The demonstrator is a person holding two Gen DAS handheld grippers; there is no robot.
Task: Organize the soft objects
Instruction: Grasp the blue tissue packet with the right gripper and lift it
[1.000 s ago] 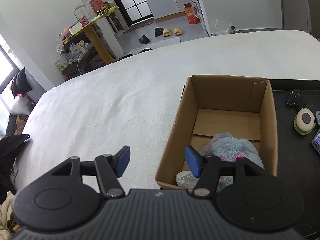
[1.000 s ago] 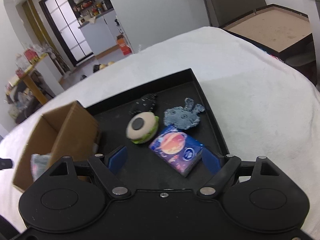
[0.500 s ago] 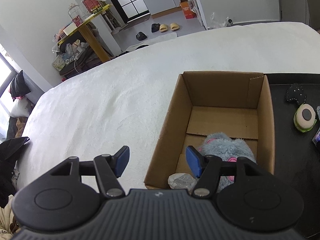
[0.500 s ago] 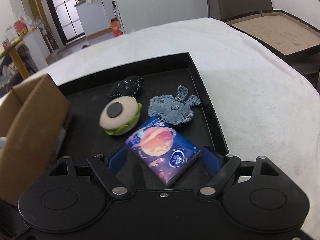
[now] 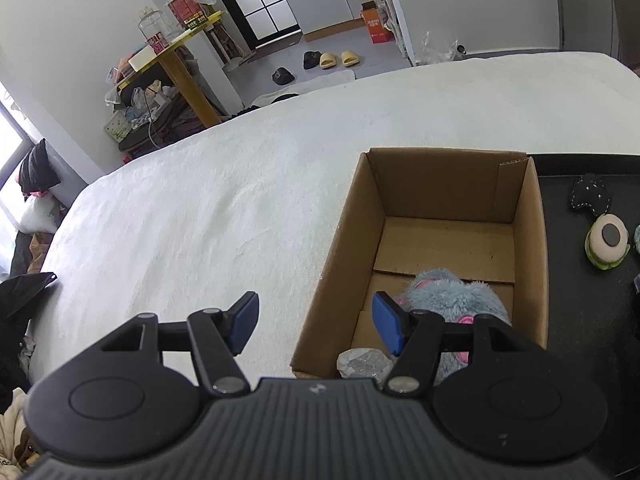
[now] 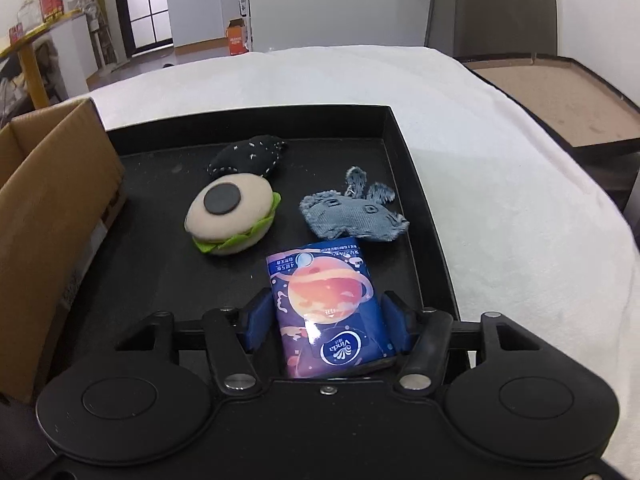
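Progress: partly done. One grey plush (image 5: 452, 294) already lies in the box (image 5: 534, 240), with a crumpled clear wrapper (image 5: 362, 362) at its near corner. The far half of the box floor is bare.

Remaining on the black tray (image 6: 404, 148): a tissue pack (image 6: 326, 304), a burger plush (image 6: 232, 214), a denim rabbit (image 6: 352, 216) and a dark stitched plush (image 6: 248, 156). Four items are judged outstanding.

Step in hand: the right gripper (image 6: 326, 322) sits low over the near end of the tray with the tissue pack between its jaws. The jaws are closing. The right pad looks to touch the pack's edge; a thin gap seems to remain at the left pad, so a firm clamp is not yet confirmed. The pack lies flat on the tray, slightly skewed.

The left gripper (image 5: 314, 316) hangs over the box's near left corner, jaws apart and empty, one finger over the bed (image 5: 240, 208), the other above the box interior in front of the grey plush.

Surroundings: the box stands on the bed, touching or just beside the tray's left side. The burger plush touches the dark plush behind it; the rabbit lies just beyond the pack, near the tray's right wall.

Obstructions: the box's near wall stands between tray and box floor, so the pack must be lifted clear of it. The left gripper over the box opening may crowd the drop. The pack's glossy wrap could slip under a light grip.
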